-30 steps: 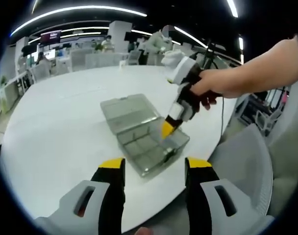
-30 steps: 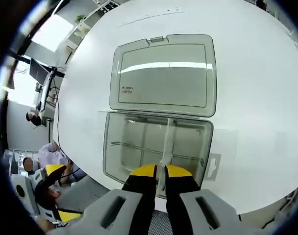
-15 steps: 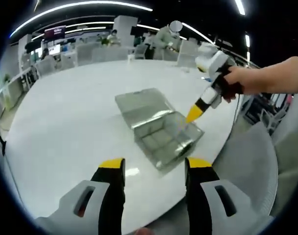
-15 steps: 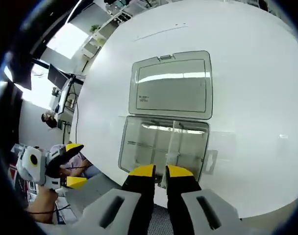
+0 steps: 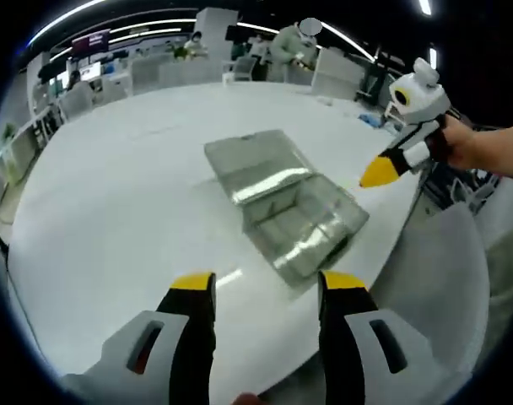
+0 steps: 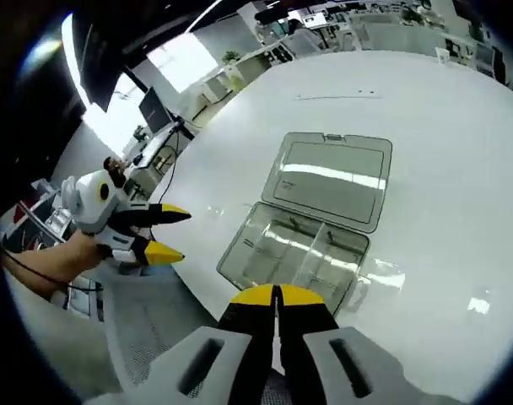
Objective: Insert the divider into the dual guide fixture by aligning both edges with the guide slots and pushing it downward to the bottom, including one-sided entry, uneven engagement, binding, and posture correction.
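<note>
One clear plastic fixture box (image 6: 303,245) sits on the white bench (image 5: 113,194), lid open, ahead of both claws. Left claw (image 5: 265,287) gapes wide, empty; right claw (image 6: 276,295) is closed, empty, near the box's front edge.

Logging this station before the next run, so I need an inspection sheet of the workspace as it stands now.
Surface: white round table, bare around the box.
Job's things: clear plastic box near the table edge, hinged lid open flat; dividers stand inside it.
Clutter: nothing seen.
Grippers: left gripper open and empty; right gripper shut, apart from the box, nothing seen between its jaws.
Cables: a dark cable by the hand.
Surroundings: open office, desks, monitors, ceiling strip lights, people beyond.
</note>
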The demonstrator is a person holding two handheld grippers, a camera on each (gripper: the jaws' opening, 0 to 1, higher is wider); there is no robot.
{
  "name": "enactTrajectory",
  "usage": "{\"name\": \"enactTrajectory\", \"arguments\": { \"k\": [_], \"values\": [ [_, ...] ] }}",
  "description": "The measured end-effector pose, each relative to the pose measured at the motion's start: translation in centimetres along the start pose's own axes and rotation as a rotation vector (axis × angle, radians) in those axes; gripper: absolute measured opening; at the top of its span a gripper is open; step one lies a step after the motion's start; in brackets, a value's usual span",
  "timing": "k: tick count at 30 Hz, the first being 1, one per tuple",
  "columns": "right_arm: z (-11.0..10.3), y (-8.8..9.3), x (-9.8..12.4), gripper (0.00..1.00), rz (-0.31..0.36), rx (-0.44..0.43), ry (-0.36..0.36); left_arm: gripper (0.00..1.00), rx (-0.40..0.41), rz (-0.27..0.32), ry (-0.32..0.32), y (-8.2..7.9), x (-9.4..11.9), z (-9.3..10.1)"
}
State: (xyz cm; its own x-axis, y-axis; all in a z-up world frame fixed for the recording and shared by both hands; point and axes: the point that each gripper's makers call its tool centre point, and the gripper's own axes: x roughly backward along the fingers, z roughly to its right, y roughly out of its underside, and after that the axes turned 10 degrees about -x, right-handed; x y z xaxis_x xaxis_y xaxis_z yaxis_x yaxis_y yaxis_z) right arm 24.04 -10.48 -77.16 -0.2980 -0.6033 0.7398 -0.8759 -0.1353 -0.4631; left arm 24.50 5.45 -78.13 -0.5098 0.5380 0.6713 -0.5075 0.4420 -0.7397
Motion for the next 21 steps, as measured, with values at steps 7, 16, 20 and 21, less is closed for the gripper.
{"name": "enactTrajectory", "arguments": {
  "k": [7, 16, 20, 21],
  "values": [
    [0.0, -0.2, 0.6, 0.00, 0.062, 0.143, -0.027, 0.46, -0.002, -0.048, -0.006, 0.9, -0.7, -0.4],
    [0.2, -1.1, 1.4, 0.00, 0.171, 0.282, -0.031, 0.47, 0.009, -0.102, -0.010, 1.6, -1.9, -1.0],
    [0.1, -1.1, 1.7, 0.00, 0.199, 0.311, -0.039, 0.47, 0.022, -0.130, -0.012, 2.1, -2.4, -1.3],
    [0.1, -1.1, 1.7, 0.00, 0.201, 0.310, -0.039, 0.48, 0.024, -0.134, -0.013, 2.1, -2.5, -1.4]
  ]
}}
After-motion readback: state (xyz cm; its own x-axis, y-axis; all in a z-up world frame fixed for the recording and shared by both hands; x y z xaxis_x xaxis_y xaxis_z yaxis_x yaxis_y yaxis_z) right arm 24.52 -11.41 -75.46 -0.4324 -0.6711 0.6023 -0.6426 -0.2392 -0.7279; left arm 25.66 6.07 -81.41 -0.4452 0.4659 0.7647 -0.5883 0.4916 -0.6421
